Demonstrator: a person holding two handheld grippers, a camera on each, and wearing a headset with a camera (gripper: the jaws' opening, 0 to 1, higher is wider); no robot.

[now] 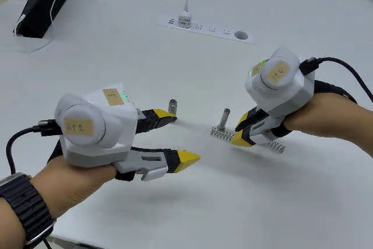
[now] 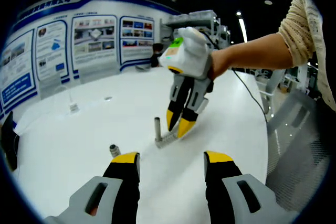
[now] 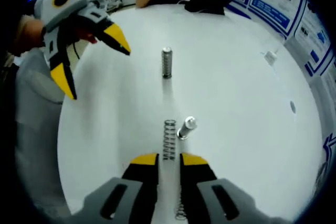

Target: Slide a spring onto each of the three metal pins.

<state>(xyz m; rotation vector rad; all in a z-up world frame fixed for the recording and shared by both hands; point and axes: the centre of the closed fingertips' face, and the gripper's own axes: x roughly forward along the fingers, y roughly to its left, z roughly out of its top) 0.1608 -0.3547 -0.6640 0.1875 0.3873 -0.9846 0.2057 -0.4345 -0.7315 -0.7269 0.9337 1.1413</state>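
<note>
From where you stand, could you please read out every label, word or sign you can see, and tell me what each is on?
Tape label on the left gripper: handwritten, too blurred to read.
Tape sticker on the right gripper: too blurred to read.
Wall posters: print too small to read.
No text can be quoted.

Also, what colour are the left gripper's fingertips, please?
Yellow fingertips, clearest in the head view.

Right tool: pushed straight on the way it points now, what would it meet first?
The right tool straddles the long coiled metal spring, which lies along its line. Beyond that, probably the bare metal pin standing just right of that line, though depth is unclear.
</note>
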